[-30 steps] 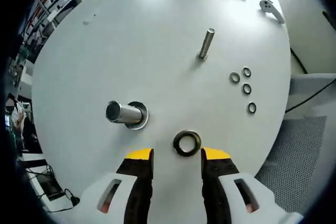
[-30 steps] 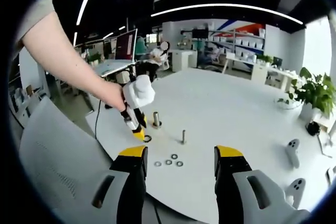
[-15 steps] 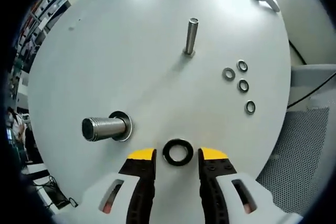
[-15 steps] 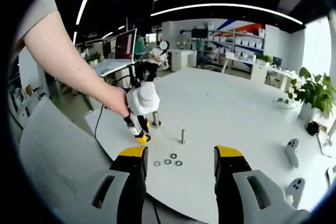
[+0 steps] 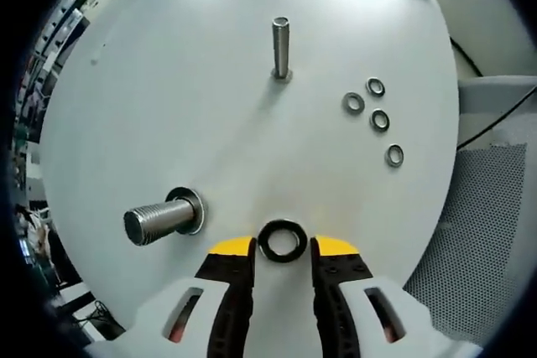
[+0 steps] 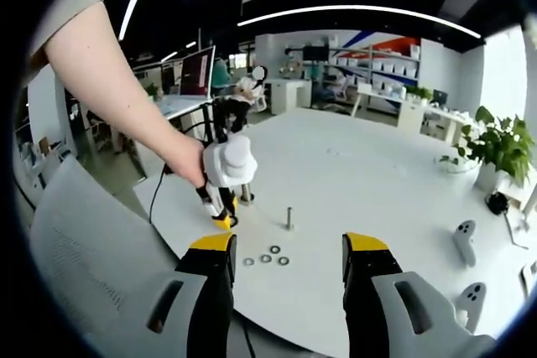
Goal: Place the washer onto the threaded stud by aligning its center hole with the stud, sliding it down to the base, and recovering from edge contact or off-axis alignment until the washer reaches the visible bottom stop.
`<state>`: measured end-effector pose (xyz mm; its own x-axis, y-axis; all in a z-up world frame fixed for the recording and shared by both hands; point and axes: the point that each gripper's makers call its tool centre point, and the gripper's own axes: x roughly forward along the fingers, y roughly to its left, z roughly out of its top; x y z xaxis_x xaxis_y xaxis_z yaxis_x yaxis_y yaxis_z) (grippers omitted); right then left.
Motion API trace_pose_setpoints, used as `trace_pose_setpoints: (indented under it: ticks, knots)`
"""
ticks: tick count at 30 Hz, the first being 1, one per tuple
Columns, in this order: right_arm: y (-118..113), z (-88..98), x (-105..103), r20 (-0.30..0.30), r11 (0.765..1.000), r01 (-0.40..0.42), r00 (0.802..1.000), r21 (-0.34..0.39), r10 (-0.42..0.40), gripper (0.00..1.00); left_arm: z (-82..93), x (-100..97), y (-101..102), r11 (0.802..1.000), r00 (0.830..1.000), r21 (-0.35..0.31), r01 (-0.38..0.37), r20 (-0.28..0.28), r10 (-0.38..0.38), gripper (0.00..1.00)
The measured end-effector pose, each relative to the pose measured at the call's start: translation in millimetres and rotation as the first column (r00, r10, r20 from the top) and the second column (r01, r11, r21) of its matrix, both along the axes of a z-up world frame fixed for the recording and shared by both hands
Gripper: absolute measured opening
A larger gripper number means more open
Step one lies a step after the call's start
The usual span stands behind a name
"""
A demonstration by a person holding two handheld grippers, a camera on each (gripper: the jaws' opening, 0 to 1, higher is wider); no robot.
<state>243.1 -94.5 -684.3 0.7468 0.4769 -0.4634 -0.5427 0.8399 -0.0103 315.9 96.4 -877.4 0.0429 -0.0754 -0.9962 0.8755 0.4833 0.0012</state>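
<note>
A black washer [image 5: 283,241] lies flat on the white round table [image 5: 210,106], right between the yellow tips of my left gripper [image 5: 283,246]. The jaws stand close on either side of it with a hair of gap, still open. The thick threaded stud [image 5: 158,220] rises from its base washer just left of the gripper. In the right gripper view, the left gripper [image 6: 223,207] points down at the table beside that stud [image 6: 247,194], held by a person's hand. My right gripper [image 6: 287,249] hovers open over the table's near edge, holding nothing.
A thin stud [image 5: 280,46] stands farther out, and several small washers [image 5: 375,115] lie to its right. Two white controllers [image 6: 464,242] rest at the table's right side. A mesh chair [image 5: 470,232] sits beside the table edge, and another chair [image 6: 84,249] is at left.
The left gripper has dropped toward the black washer and its jaws have narrowed around it. The right gripper has stayed put.
</note>
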Motion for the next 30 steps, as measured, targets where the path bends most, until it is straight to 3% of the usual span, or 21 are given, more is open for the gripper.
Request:
trace_pose_setpoints:
  ticks: [6,8,9,14,24,30]
  knots:
    - [1.4,0.5,0.0,0.001,1.000,-0.005,1.000,0.002,0.005,0.53,1.9,-2.4,-0.8,0.999,1.000,0.035,0.011,-0.009,-0.011,0.20]
    - [2.2,0.2,-0.2,0.000,1.000,-0.009,1.000,0.002,0.009,0.53,2.3,-2.2,0.7,1.000,1.000,0.019,0.003,0.003,-0.003,0.20]
    - [2.7,0.1,-0.3,0.000,1.000,-0.012,1.000,0.002,0.012,0.53,2.6,-2.4,0.5,0.999,0.999,-0.004,-0.036,0.017,0.037,0.20]
    - [3.6,1.1,-0.5,0.001,1.000,-0.015,1.000,0.010,0.015,0.53,3.6,-6.2,2.3,0.998,0.998,-0.047,-0.034,0.049,0.036,0.19]
    - [5.1,-1.1,-1.9,-0.007,1.000,-0.025,1.000,0.003,0.025,0.53,3.5,-23.5,11.8,0.998,0.998,-0.030,-0.051,0.040,0.052,0.19]
    - [4.9,-2.2,-2.2,-0.012,1.000,-0.025,1.000,-0.001,0.025,0.53,13.3,-16.0,22.3,0.996,0.995,-0.057,-0.069,0.066,0.072,0.19]
